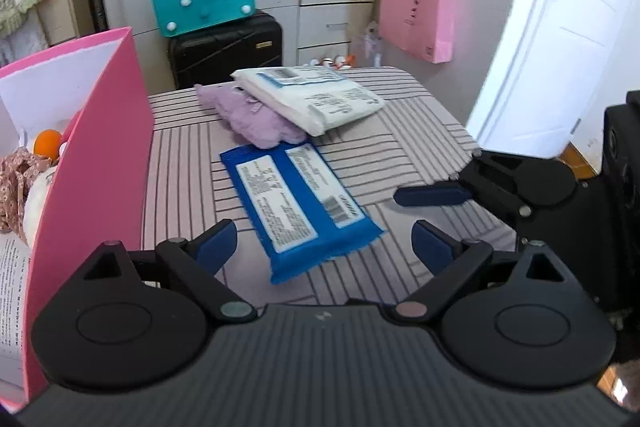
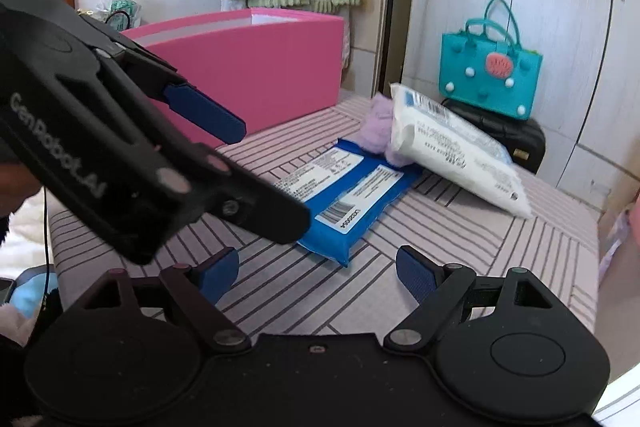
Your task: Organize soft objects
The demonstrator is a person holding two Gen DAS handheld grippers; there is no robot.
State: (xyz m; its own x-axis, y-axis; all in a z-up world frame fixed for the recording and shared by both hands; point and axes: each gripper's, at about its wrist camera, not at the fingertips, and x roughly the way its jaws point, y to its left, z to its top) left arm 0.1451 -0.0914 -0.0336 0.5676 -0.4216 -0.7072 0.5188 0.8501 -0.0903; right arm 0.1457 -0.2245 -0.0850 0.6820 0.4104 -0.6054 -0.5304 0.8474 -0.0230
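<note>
Blue pack lies flat on the desk, beside the pink box. Your left gripper straddles its near end, jaws released; right gripper likewise released, holding nothing.

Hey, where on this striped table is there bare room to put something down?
The striped table is bare right of the blue pack, out to its right edge, and in a strip between that pack and the pink box. It is crowded at the far middle: the white pack lies across the purple cloth, which touches the blue pack.
</note>
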